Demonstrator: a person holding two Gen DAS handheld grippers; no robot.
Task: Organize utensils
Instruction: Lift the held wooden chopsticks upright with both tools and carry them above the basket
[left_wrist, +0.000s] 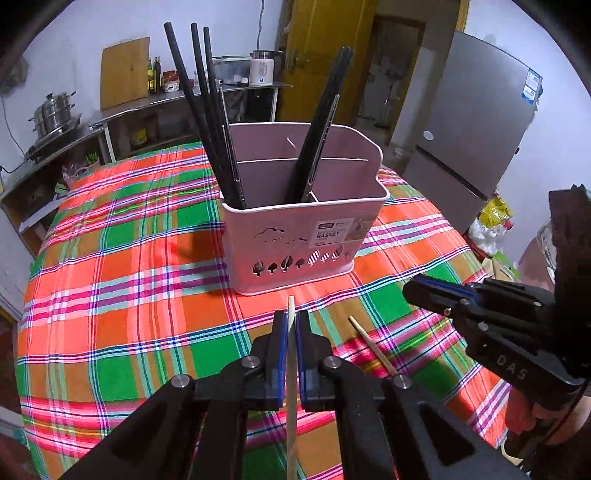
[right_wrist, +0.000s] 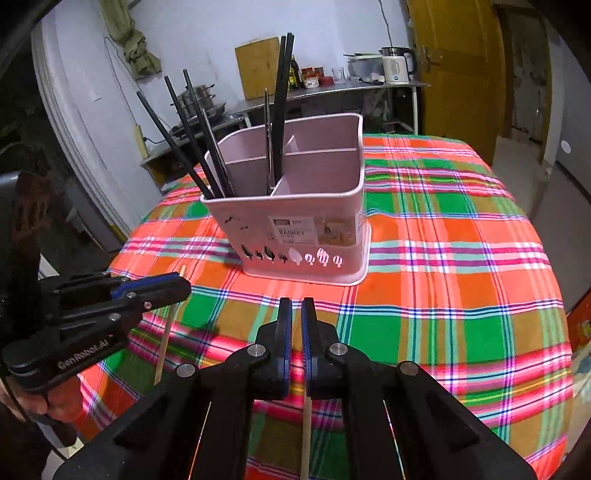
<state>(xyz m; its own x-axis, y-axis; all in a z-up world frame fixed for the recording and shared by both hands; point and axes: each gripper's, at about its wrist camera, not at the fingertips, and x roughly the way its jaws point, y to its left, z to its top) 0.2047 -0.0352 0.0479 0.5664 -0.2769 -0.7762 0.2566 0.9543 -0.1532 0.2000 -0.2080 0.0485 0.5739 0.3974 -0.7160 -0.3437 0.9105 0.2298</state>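
My left gripper (left_wrist: 291, 314) is shut on a pale wooden chopstick (left_wrist: 291, 406), whose tip pokes out just beyond the pads. In the right wrist view that chopstick (right_wrist: 166, 332) hangs down from the left gripper (right_wrist: 186, 286), above the plaid cloth. My right gripper (right_wrist: 296, 301) is shut, and only cloth shows through the slit between its pads. A second wooden chopstick (left_wrist: 369, 345) lies on the cloth below the right gripper (left_wrist: 406, 291); it shows thin under the fingers (right_wrist: 304, 443). Ahead stands the pink divided basket (left_wrist: 306, 221) (right_wrist: 280, 210) holding several black chopsticks (left_wrist: 201, 110) (right_wrist: 184, 136).
The plaid-covered table (left_wrist: 110, 295) drops off at its left and right edges. Behind it are a steel counter with pots (left_wrist: 55, 114), a white kettle (right_wrist: 397, 64), a yellow door (right_wrist: 461, 92) and a grey fridge (left_wrist: 476, 122). A hand (right_wrist: 33, 402) grips the left tool.
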